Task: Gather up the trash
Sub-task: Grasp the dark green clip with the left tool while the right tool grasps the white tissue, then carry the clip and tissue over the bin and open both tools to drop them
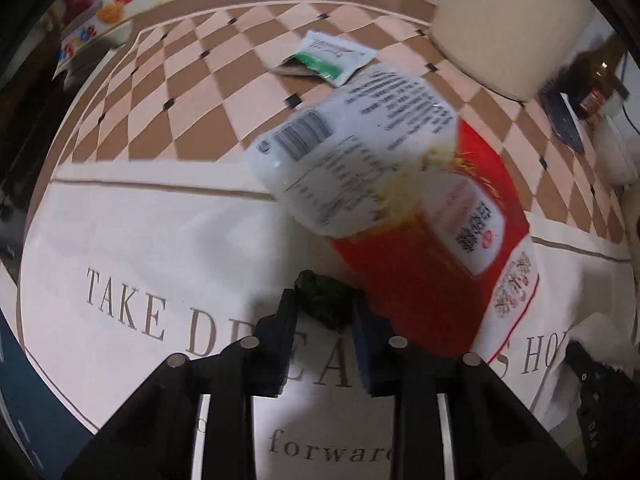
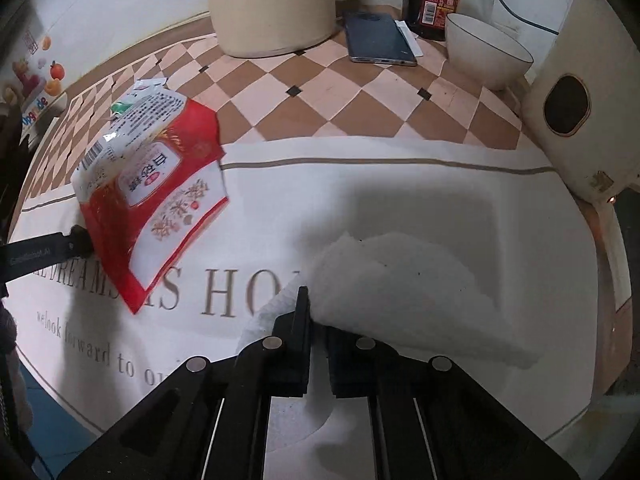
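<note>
The left gripper [image 1: 324,312] is pinching a small dark-green scrap [image 1: 322,300] between its fingertips, and a red-and-white bag [image 1: 400,208] is hanging just beyond and to the right of those fingers, tilted off the cloth [image 1: 140,240]; the blur hides whether the fingers are gripping the bag itself, though the right view suggests they are lifting it by a corner. The right gripper [image 2: 318,316] is holding its fingers close together on the near edge of a white tissue [image 2: 404,288], which is spreading ahead and right of them, likely raised so it comes clear of the cloth. Farther ahead of the left fingers, a green-and-white sachet [image 1: 324,58] is lying flat on the checkered part. A cream bin [image 2: 272,4] is standing far ahead of the right fingers, probably the destination for all three pieces.
</note>
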